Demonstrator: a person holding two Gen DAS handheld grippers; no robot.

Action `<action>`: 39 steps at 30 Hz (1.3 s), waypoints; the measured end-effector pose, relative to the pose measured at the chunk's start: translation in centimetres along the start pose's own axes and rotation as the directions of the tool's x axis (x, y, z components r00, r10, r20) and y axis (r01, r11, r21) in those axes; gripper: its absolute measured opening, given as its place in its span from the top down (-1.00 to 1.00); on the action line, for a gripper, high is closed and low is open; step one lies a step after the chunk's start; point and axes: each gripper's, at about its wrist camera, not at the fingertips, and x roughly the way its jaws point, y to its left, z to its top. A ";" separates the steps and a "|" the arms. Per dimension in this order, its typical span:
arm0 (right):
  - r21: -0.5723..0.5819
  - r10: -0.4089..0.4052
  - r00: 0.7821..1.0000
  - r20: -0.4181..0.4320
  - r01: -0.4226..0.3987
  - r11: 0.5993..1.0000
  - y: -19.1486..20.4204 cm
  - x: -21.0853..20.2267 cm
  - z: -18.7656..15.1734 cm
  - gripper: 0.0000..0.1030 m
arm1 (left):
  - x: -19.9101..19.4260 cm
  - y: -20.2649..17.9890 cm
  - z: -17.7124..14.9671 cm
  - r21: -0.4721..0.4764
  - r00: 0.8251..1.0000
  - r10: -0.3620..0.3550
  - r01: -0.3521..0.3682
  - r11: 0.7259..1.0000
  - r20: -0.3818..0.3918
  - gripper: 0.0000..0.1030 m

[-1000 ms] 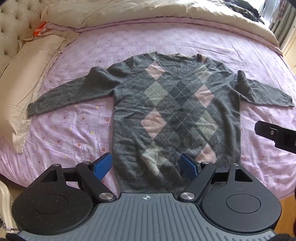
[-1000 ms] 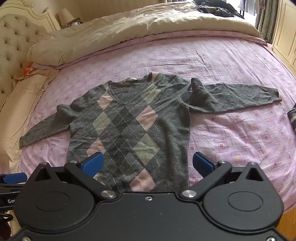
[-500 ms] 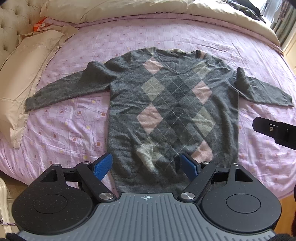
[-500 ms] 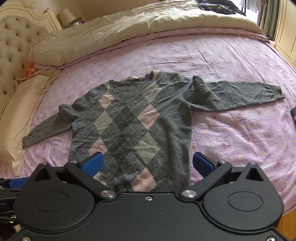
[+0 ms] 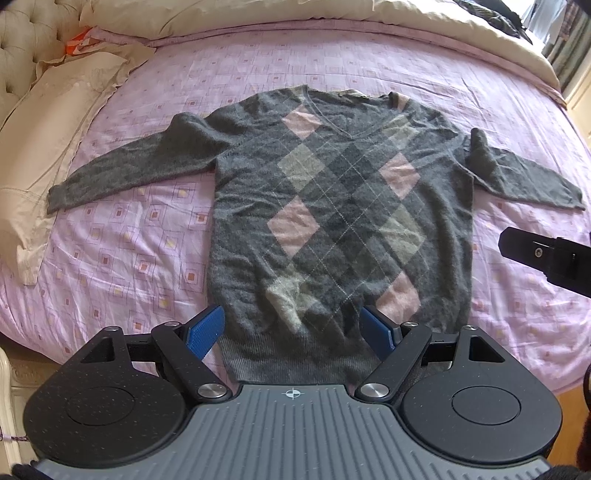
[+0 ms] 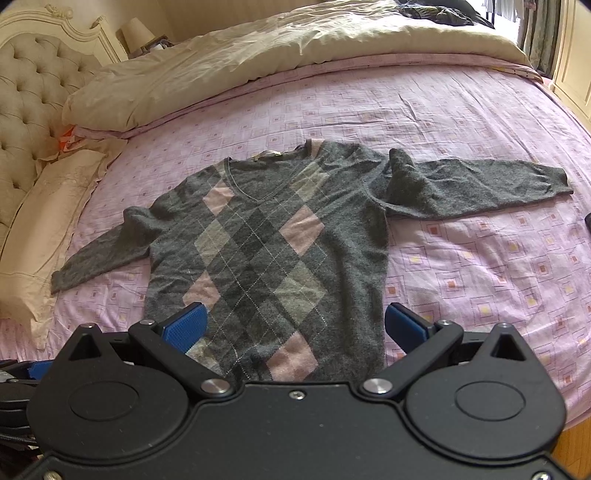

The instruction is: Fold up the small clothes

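A grey V-neck sweater (image 5: 343, 221) with pink and pale argyle diamonds lies flat, front up, on the pink patterned bedsheet (image 5: 129, 266), both sleeves spread out sideways. It also shows in the right wrist view (image 6: 266, 251). My left gripper (image 5: 293, 330) is open and empty, above the sweater's hem on its left half. My right gripper (image 6: 295, 326) is open and empty, above the hem on the right half. Part of the right gripper's body (image 5: 546, 254) shows at the right edge of the left wrist view.
A cream duvet (image 6: 258, 59) lies bunched along the far side of the bed. A cream pillow (image 5: 44, 147) and a tufted headboard (image 6: 33, 99) are at the left. Dark clothes (image 6: 439, 11) lie at the far right. The bed's near edge and wooden floor (image 5: 569, 406) are below.
Both grippers have drawn back and up a little, so the sweater sits slightly farther and more whole in both views. The jaws stay open. The sweater has not moved.
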 end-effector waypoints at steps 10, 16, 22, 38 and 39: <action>0.013 0.008 1.000 -0.009 -0.008 1.000 0.0 0.2 -0.1 -0.98 | 0.2 0.3 0.0 -0.020 1.000 -0.011 0.011 1.000 -0.015 -0.54; 0.019 0.015 1.000 -0.018 -0.014 1.000 -0.1 0.5 0.1 -0.98 | 0.5 0.4 0.2 -0.026 1.000 -0.010 0.009 1.000 -0.024 -0.54; 0.017 0.020 0.999 -0.028 -0.019 1.000 0.0 0.8 0.1 -0.98 | 0.5 0.5 0.2 -0.023 1.000 -0.009 0.008 1.000 -0.026 -0.54; 0.026 0.026 0.996 -0.084 -0.024 0.999 0.8 2.2 1.1 -0.98 | 1.8 1.7 1.5 -0.046 0.997 -0.014 0.011 0.999 -0.079 -0.54; 0.025 0.027 0.996 -0.090 -0.025 0.999 0.9 2.3 1.3 -0.98 | 1.8 1.7 1.7 -0.048 0.996 -0.016 0.012 0.999 -0.083 -0.54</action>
